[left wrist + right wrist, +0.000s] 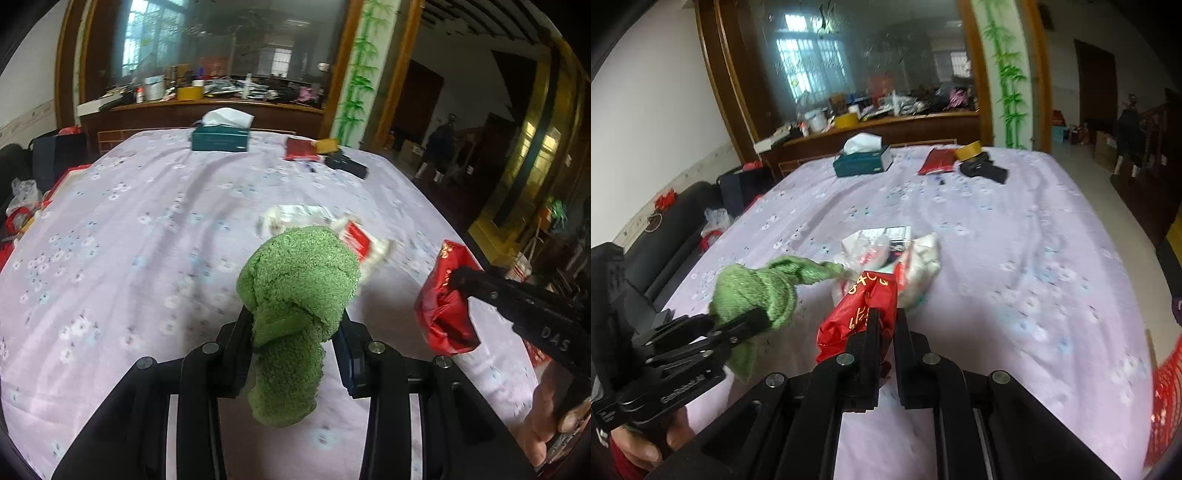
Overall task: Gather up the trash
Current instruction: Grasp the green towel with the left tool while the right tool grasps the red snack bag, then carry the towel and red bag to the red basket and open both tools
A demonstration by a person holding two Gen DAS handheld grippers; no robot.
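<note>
Left gripper [295, 328] clamped on green cloth [295, 291]; right gripper [886, 325] clamped on red wrapper [860, 314], lifted off worktop [1015, 258]. Pile of white wrappers [897, 254] remains just beyond. Judgement: collection partway, no bin visible.

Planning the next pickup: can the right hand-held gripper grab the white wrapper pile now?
Probably not yet: the right hand-held gripper is shut on a red bag. The white wrapper pile lies just ahead with nothing between, so only the full grip hinders it.
</note>
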